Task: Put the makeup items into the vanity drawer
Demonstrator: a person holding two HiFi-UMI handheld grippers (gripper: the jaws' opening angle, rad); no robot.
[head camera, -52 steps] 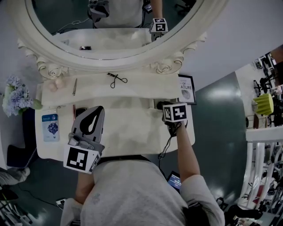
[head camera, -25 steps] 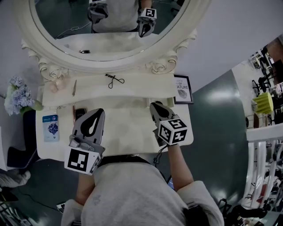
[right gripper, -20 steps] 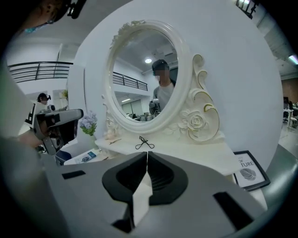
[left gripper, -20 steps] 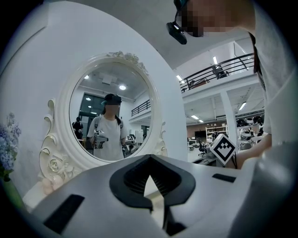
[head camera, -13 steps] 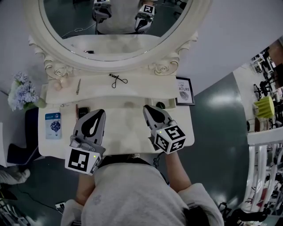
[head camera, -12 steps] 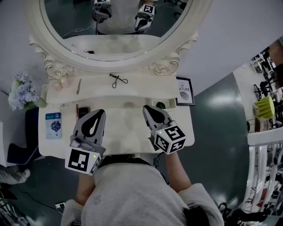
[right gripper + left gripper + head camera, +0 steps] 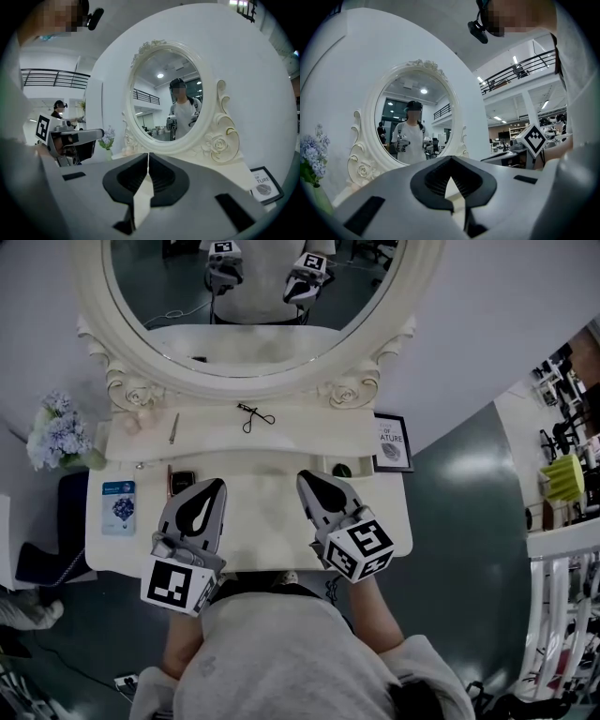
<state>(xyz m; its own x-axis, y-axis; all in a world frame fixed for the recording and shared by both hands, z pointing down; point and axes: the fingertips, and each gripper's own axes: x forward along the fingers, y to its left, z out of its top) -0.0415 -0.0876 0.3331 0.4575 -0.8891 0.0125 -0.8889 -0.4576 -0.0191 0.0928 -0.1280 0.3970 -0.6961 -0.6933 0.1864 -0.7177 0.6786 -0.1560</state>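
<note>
left gripper [image 7: 215, 486] and right gripper [image 7: 306, 478] are closed, empty. the eyelash curler [image 7: 254, 414] lies crosswise under the mirror [image 7: 246, 382], handles toward the right gripper.

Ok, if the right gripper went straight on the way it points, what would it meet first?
Probably the lower rim of the mirror frame; the right gripper, shut and empty, aims there, though depth is unclear.

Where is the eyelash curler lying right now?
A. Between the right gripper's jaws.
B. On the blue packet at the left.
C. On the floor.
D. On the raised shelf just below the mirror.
D: the eyelash curler lies flat on the raised shelf, just below the frame of the mirror.
</note>
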